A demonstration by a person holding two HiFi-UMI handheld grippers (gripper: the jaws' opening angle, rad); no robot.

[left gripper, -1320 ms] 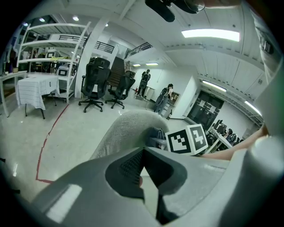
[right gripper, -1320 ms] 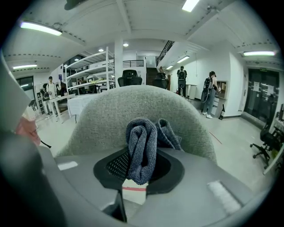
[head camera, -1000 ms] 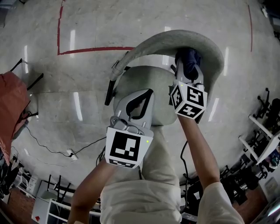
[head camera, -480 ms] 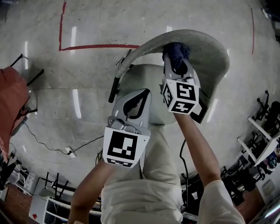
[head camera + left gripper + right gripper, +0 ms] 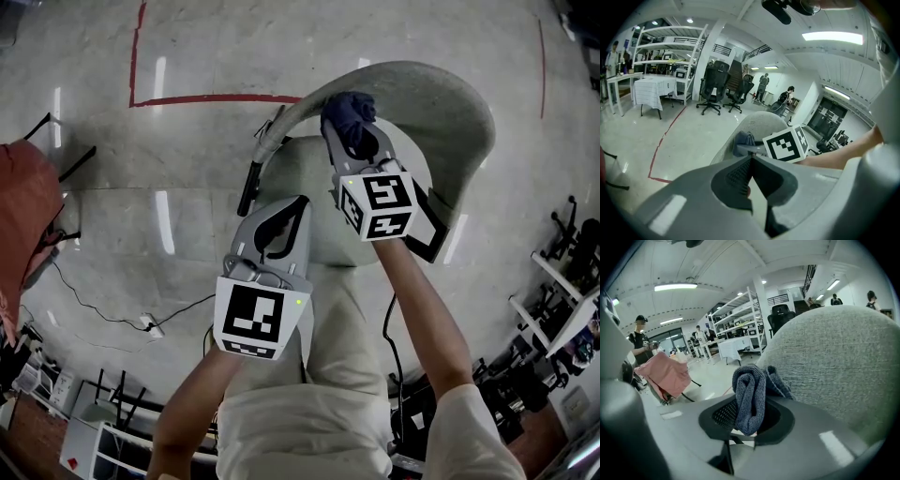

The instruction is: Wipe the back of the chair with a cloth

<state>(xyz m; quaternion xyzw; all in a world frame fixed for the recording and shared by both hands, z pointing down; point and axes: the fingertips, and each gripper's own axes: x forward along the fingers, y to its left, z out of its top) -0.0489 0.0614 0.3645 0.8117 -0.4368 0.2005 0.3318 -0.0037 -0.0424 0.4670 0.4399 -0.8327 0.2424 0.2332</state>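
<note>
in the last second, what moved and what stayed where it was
The right tool, shut on the dark blue knitted cloth, slid leftward along the curved grey fabric chair back, carrying the cloth with it. Nothing was picked up or let go. The left tool barely shifted and stayed shut and empty above the pale chair seat. The chair kept its place.

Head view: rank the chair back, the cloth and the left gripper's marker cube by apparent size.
1. chair back
2. left gripper's marker cube, though its nearness to the camera inflates it
3. cloth
</note>
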